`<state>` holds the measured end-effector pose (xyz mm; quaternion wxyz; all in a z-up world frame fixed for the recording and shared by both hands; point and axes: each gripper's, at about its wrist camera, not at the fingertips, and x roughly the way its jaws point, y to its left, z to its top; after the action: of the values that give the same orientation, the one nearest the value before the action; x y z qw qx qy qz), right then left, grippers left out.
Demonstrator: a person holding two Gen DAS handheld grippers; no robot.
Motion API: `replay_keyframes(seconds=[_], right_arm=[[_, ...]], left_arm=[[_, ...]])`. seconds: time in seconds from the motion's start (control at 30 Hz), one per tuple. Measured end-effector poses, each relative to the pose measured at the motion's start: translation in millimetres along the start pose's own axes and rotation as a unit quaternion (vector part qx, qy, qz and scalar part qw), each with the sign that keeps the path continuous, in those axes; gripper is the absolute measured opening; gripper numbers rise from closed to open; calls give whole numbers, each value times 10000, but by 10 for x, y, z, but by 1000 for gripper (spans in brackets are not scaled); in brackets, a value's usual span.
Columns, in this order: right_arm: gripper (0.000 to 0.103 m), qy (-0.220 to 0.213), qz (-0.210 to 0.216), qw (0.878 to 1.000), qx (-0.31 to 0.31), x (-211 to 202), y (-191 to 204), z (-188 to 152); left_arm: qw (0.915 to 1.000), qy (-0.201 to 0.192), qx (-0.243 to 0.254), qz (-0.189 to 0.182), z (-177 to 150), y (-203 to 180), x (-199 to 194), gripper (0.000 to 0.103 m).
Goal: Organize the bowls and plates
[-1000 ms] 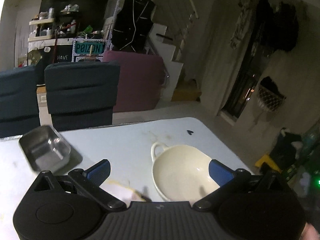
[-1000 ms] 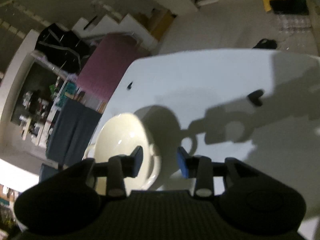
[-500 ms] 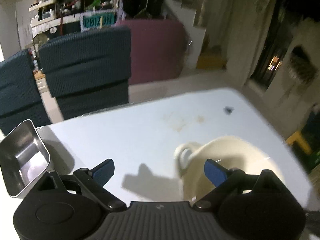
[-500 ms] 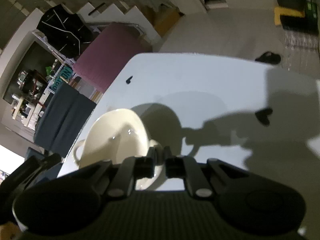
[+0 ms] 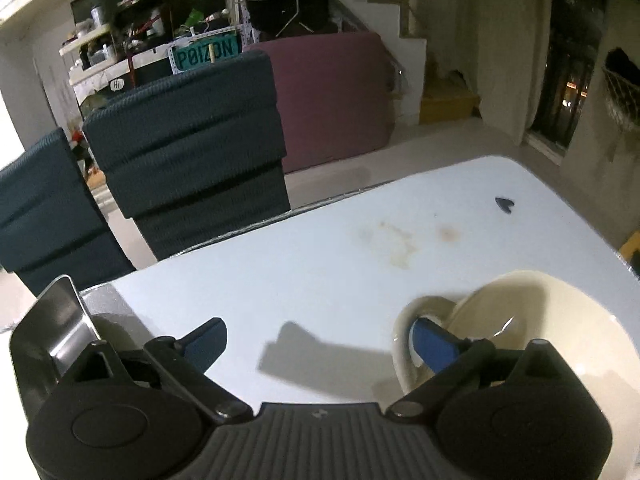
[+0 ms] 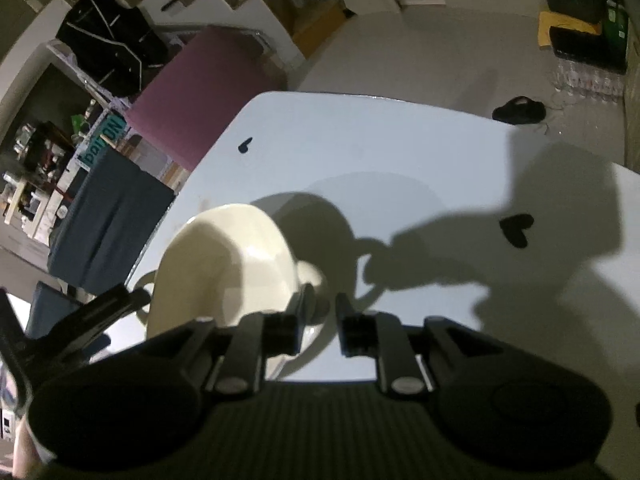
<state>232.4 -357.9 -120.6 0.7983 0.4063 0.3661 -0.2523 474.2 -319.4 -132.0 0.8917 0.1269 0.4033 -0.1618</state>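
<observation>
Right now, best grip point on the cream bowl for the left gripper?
The loop handle on the cream bowl, from its outer side, away from the basin. The left gripper is wide open, and one blue pad already sits through the loop, so the jaws would close across a thin band. The right gripper straddles the opposite handle.

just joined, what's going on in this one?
A person is working a cream two-handled bowl on the white table with two grippers. The right hand-held gripper has its fingers nearly closed around one loop handle of the bowl. The left hand-held gripper is wide open, one blue fingertip poking into the opposite handle. A steel tray sits at the table's left edge, untouched. The bowl looks tilted, apparently being lifted.
</observation>
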Motion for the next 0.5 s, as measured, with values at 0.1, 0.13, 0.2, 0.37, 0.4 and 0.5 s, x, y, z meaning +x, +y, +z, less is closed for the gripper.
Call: replay_keyframes(seconds=[0.1,0.13,0.2,0.37,0.4,0.5], right_arm=[[21,-33,-14,9998,-195,23,17,2],[20,-56,34,9998,-166,29,-7,11],[18,-119,159,9998,-21,40,-72,37],[18,-390,339,9984,230,73,-167,87],[18,-436,362,9982,212,76,-163,89],[20,-531,403,9978,72,65,-132,95]], left_arm=[[9999,79,-52,-64,-33,67,-33,99],[9999,102,-5,-73,-54,81,-54,99],[9997,130,161,-114,-116,115,-119,99],[9991,213,210,-310,-290,253,-252,99],[9988,240,179,-381,-314,285,-273,97],[9978,145,-40,-650,-303,393,-359,94]])
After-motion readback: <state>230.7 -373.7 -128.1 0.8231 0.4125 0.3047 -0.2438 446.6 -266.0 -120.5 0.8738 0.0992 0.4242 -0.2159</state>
